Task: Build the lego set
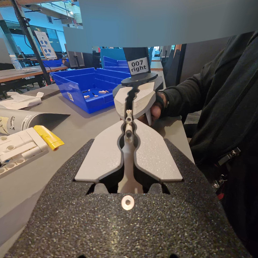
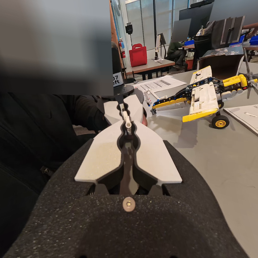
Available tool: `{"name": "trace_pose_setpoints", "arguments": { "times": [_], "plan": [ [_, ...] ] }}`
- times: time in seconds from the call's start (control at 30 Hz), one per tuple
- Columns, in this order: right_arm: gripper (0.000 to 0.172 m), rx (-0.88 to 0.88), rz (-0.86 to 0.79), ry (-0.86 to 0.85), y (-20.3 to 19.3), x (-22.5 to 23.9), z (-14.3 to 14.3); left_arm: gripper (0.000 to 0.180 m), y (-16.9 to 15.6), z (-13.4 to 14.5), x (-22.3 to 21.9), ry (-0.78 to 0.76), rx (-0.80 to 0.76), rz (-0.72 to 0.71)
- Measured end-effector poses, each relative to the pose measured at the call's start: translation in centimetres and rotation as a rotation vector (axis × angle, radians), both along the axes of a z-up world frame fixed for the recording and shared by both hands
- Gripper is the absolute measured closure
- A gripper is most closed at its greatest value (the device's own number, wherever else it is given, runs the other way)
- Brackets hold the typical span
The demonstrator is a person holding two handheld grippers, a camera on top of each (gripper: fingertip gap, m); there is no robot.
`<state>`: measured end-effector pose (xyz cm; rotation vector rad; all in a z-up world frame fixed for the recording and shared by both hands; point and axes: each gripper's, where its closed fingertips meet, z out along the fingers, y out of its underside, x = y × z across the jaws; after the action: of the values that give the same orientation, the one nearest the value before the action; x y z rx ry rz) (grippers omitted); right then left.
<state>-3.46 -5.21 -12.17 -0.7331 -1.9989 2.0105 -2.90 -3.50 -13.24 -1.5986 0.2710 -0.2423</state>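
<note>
White connector piece (image 1: 128, 133): pinched in left hand-held gripper (image 1: 128, 126), frame centre.
Second white piece (image 2: 128, 124): pinched by right hand-held gripper (image 2: 128, 125), tip-to-tip.
Tip: keep both axes collinear; push straight, don't twist.

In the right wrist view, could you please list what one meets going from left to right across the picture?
Black jacket → left gripper with the small white connector piece → yellow and white model plane → open booklet at the right edge.
</note>
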Motion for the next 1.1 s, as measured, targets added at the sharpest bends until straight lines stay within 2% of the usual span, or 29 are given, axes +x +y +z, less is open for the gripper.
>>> {"name": "trace_pose_setpoints", "arguments": {
  "times": [0.37,0.57,0.87,1.1],
  "plan": [
    [0.164,0.034,-0.017,0.015,0.7,0.0,-0.1,0.173,-0.3,0.6,-0.4,-0.017,0.032,0.004],
    [0.164,0.064,-0.034,0.015,1.0,-0.1,-1.1,0.173,-0.4,0.7,-0.5,-0.034,0.032,-0.010],
    [0.164,0.420,-0.176,0.223,1.5,-0.6,-3.4,0.173,0.5,-0.8,-1.0,-0.096,-0.095,0.018],
    [0.164,0.555,-0.245,0.321,1.9,-0.7,-3.9,0.173,0.9,-2.2,-1.3,-0.145,-0.217,0.066]
  ]
}}
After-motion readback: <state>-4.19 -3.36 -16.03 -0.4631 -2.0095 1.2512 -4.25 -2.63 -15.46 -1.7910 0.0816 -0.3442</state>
